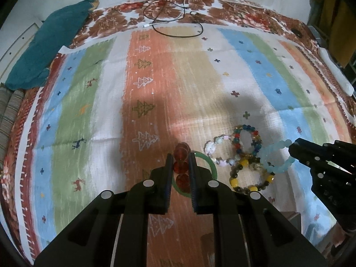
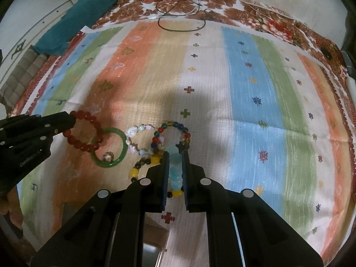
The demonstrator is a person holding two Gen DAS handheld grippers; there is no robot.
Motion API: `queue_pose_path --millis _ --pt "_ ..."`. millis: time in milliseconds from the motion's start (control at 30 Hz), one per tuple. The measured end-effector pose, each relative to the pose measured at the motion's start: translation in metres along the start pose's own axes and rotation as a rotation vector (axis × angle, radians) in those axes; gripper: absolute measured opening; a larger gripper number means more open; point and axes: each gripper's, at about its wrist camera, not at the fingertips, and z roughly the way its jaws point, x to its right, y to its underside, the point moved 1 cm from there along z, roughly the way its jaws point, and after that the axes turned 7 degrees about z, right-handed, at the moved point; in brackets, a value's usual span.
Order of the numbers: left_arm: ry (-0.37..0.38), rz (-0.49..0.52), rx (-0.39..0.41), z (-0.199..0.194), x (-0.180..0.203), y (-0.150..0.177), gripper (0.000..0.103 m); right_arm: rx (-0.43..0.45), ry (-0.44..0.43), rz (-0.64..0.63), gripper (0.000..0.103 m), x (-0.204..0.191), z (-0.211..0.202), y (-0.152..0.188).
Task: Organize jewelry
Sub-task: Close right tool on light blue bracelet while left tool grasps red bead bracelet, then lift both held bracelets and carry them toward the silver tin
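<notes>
My left gripper (image 1: pixel 182 155) is shut on a red bead bracelet (image 1: pixel 183 166), which hangs above the striped cloth; the right wrist view shows the same red bead bracelet (image 2: pixel 85 133) as a full loop. My right gripper (image 2: pixel 174 153) is shut on a pale blue bead bracelet (image 2: pixel 174 166), seen from the left as a pale blue bead bracelet (image 1: pixel 276 155) at the right gripper (image 1: pixel 291 148). On the cloth lie a green bangle (image 2: pixel 111 148), a pink-white bead bracelet (image 2: pixel 135 139), a multicoloured bead bracelet (image 2: pixel 173 133) and a yellow-and-dark bead bracelet (image 1: pixel 251 175).
A striped patterned cloth (image 1: pixel 200 77) covers a floral bed. A teal cloth (image 1: pixel 49 42) lies at the far left. Black and white cables (image 1: pixel 173 22) loop at the far edge. A white object (image 1: pixel 333 71) rests at the right edge.
</notes>
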Motion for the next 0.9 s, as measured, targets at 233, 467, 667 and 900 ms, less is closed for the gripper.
queue_pose_path --millis 233,467,667,900 --pt "0.003 -0.009 0.028 -0.021 0.004 0.009 0.013 0.026 0.001 -0.006 0.012 -0.006 -0.015 0.009" --pt "0.014 0.005 0.073 -0.049 0.012 0.019 0.013 0.057 0.011 -0.021 0.012 -0.008 -0.028 0.015" --pt "0.003 0.024 0.096 -0.065 0.017 0.029 0.013 0.076 0.003 -0.026 0.012 -0.008 -0.040 0.021" --pt "0.020 0.017 0.121 -0.080 0.019 0.039 0.013 0.102 -0.026 -0.022 0.012 -0.010 -0.056 0.029"
